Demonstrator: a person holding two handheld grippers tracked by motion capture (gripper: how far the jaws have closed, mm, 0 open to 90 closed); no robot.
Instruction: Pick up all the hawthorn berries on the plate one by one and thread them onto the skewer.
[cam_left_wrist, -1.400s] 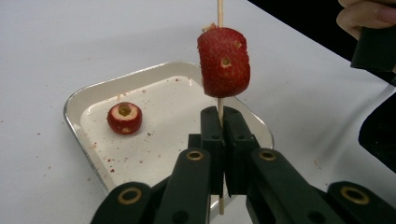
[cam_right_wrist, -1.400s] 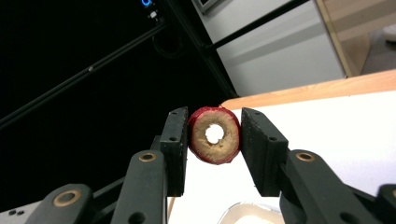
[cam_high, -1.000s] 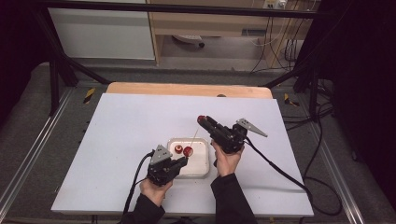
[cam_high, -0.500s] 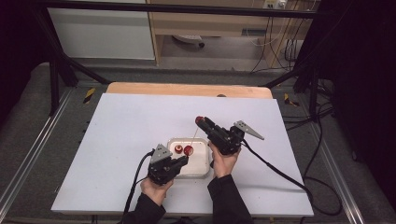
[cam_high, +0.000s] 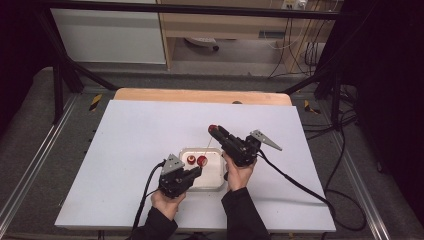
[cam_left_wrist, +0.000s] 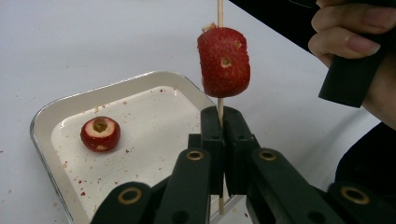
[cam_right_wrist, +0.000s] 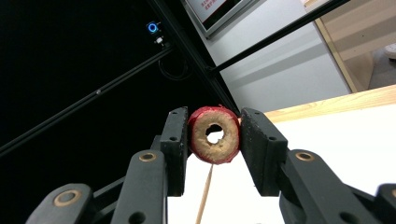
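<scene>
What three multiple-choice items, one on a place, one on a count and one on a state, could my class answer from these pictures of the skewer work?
1. Where does the loose red fruit lie?
A. in the white tray
B. on the bare table
C. on the floor

2. How many fruits sit on the skewer above the left claw?
A. none
B. one
C. three

3. What is the right claw doing?
A. standing open and empty
B. gripping a cored fruit
C. gripping the tray

Key: 1 A, it rests on the tray floor. 2 B, one pierced fruit shows there. 3 B, both pads press the ring's sides.
</scene>
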